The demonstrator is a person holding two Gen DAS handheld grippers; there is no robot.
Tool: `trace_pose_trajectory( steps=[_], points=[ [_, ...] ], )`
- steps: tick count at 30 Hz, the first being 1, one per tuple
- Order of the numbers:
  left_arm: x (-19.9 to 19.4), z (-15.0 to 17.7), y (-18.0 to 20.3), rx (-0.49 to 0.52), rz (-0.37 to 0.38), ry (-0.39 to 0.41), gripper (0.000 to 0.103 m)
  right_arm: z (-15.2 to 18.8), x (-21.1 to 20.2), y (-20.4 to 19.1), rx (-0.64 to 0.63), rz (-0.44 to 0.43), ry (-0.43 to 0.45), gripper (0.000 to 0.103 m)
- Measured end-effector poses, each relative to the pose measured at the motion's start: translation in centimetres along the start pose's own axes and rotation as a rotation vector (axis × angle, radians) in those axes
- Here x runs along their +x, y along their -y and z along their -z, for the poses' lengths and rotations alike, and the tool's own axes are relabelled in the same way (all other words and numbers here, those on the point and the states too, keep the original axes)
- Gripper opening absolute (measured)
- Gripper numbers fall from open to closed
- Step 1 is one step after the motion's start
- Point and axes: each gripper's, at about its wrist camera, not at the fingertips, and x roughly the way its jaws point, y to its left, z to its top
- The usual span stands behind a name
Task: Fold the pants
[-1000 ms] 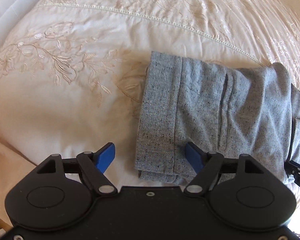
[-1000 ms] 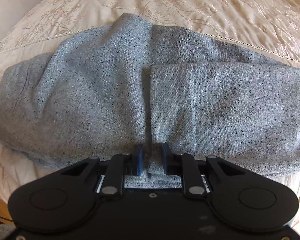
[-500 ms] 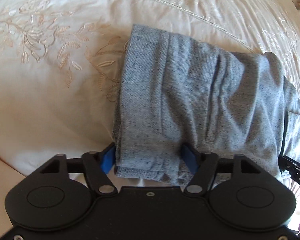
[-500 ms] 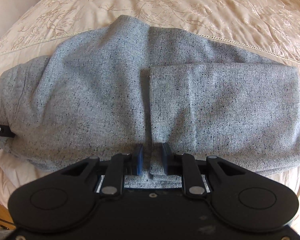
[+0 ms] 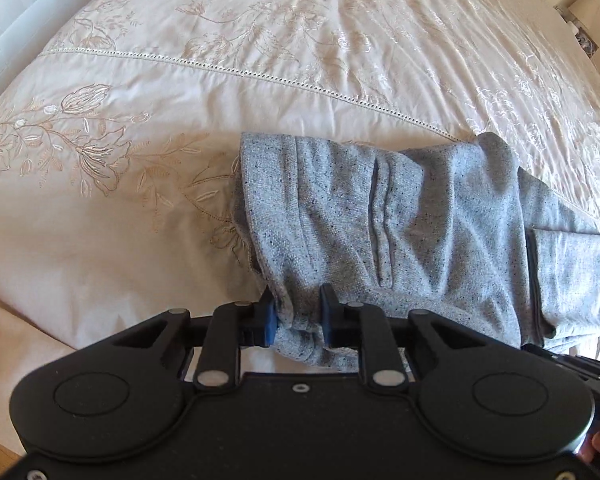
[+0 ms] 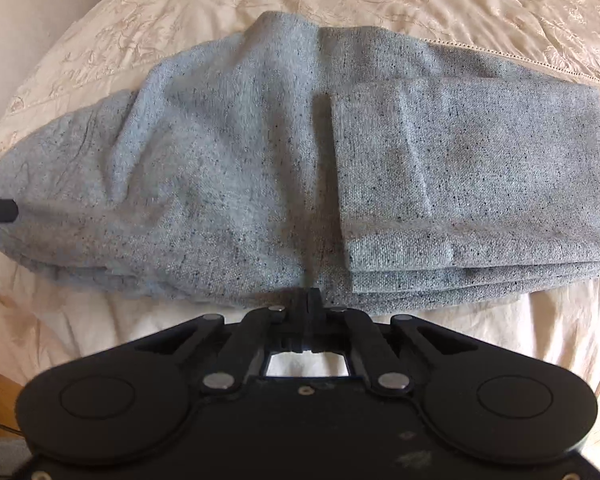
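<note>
The grey pants (image 5: 399, 240) lie partly folded on the bed (image 5: 260, 60), and both the left gripper (image 5: 298, 316) and right gripper (image 6: 308, 304) have just closed jaws on the near edge, seemingly for another fold.

A home bedroom: an embroidered cream bedspread (image 5: 260, 80) covers the bed.

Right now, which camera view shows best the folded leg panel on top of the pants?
The right wrist view: the folded leg panel lies fully visible, edges clear. The left wrist view shows it only edge-on at the far right.
</note>
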Motion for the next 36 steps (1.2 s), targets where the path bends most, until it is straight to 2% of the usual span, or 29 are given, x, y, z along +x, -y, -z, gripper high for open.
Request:
trace_pose_trajectory(
  steps=[8, 13, 15, 17, 18, 20, 23, 27, 30, 34, 36],
  points=[
    [-1.2, -0.1, 0.7, 0.01, -0.003, 0.039, 0.028, -3.6, -3.8, 0.9, 0.04, -0.015, 0.163, 0.004],
    [-0.1, 0.0, 0.7, 0.029, -0.038, -0.002, 0.029, -8.7, -0.7, 2.0, 0.021, 0.008, 0.171, 0.004],
    [0.9, 0.2, 0.2, 0.028, -0.054, -0.034, 0.032, -11.0, 1.2, 2.0, 0.014, 0.022, 0.158, 0.004],
    [1.7, 0.3, -0.3, 0.007, -0.067, -0.059, 0.042, -12.8, 3.1, 2.0, 0.03, 0.015, 0.138, 0.004],
    [1.8, 0.4, -0.7, -0.019, -0.058, -0.068, 0.043, -13.6, 4.0, 2.0, 0.042, 0.011, 0.12, 0.004],
    [1.8, 0.7, -1.4, -0.073, -0.048, -0.067, 0.056, -14.4, 5.5, 1.7, 0.038, 0.023, 0.09, 0.004],
    [1.9, 1.6, -2.4, -0.136, -0.018, -0.076, 0.069, -14.7, 6.9, 1.3, 0.007, 0.046, 0.058, 0.004],
    [3.1, 3.0, -3.7, -0.235, 0.028, -0.105, 0.072, -14.1, 6.9, 1.2, 0.001, 0.033, 0.053, 0.004],
    [3.9, 3.2, -4.4, -0.316, 0.058, -0.105, 0.079, -13.1, 6.6, 1.2, 0.001, 0.017, 0.034, 0.004],
    [5.2, 3.1, -4.1, -0.336, 0.062, -0.116, 0.091, -11.0, 5.8, 0.8, -0.007, 0.007, 0.005, 0.004],
    [5.6, 2.9, -4.0, -0.344, 0.064, -0.115, 0.092, -9.9, 5.4, 0.5, -0.026, 0.006, -0.01, 0.004]
  ],
)
